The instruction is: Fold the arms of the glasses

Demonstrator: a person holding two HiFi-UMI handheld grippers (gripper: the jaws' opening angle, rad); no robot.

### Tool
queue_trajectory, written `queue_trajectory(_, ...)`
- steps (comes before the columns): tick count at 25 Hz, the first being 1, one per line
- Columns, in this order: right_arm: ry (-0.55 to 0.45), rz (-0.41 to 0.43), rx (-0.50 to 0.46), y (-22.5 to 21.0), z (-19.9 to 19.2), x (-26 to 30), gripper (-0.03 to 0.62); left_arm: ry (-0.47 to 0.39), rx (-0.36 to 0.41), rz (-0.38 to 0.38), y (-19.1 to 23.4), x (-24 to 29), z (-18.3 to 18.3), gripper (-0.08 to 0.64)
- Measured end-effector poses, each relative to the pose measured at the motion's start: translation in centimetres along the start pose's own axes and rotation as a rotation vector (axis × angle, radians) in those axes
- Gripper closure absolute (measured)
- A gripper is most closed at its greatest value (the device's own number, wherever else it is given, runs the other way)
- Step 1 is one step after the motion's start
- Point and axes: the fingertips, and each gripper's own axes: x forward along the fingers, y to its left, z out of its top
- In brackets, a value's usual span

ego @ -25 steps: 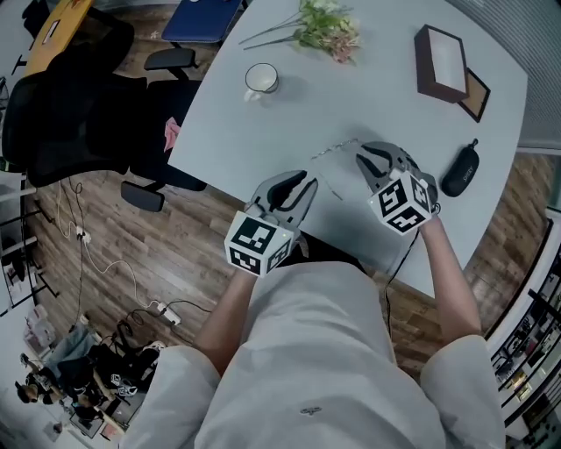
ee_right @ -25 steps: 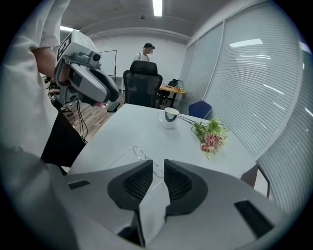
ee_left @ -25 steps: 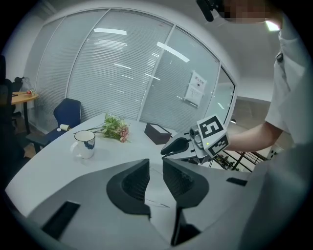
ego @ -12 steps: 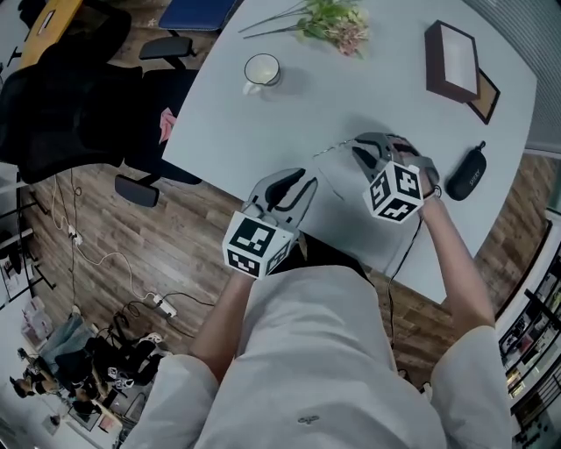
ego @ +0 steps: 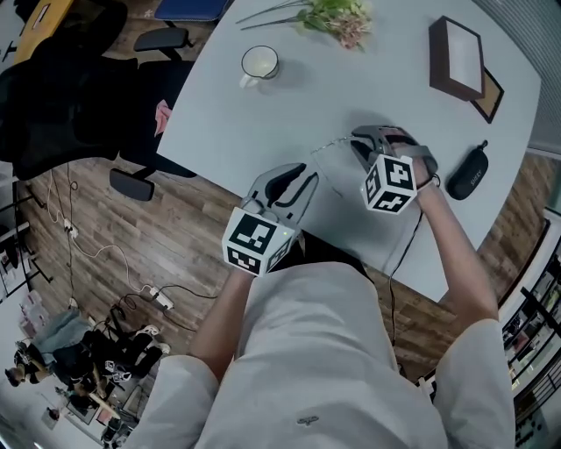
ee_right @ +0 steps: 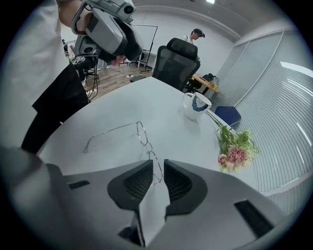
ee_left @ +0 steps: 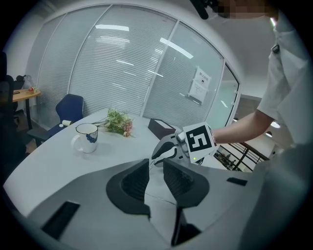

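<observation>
Our right gripper (ee_right: pixel 156 166) has its jaws just a narrow gap apart, and the near lens rim of the glasses (ee_right: pixel 141 133) runs right into that gap. Honestly, we can't tell if the pads actually touch the wire. The glasses lie on the table (ee_right: pixel 112 97) with the far lens and one long arm out in front of the jaws. That arm is clearly unfolded and points off toward the table edge, and the other arm is hidden under the gripper. Our left gripper (ee_left: pixel 155 166) also shows only a slim gap between its jaws, with nothing clamped in it. It hovers at the near edge of the table, near the glasses but apart from them, pointing toward the right gripper. Further out, a white mug (ego: pixel 259 64) stands near the far left edge, and a bunch of flowers (ego: pixel 337 17) lies a bit beyond it. A dark box (ego: pixel 456 57) sits over at the far right, and a black case (ego: pixel 465 173) lies near the right gripper. A black office chair (ego: pixel 53 96) stands off the table on the wood floor (ego: pixel 105 237).
</observation>
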Motion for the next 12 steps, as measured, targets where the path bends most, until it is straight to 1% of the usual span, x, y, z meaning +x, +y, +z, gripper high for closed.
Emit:
queue_trajectory(5, 0.011, 0.006, -0.023, 0.1, 0.0, 0.4, 0.520, 0.011, -0.007, -0.002, -0.2, -0.1, -0.5, 0.462)
queue_trajectory(12, 0.027, 0.016, -0.026, 0.0, -0.3, 1.1, 0.534, 0.021, -0.013, 0.007, 0.1, -0.3, -0.9, 0.465)
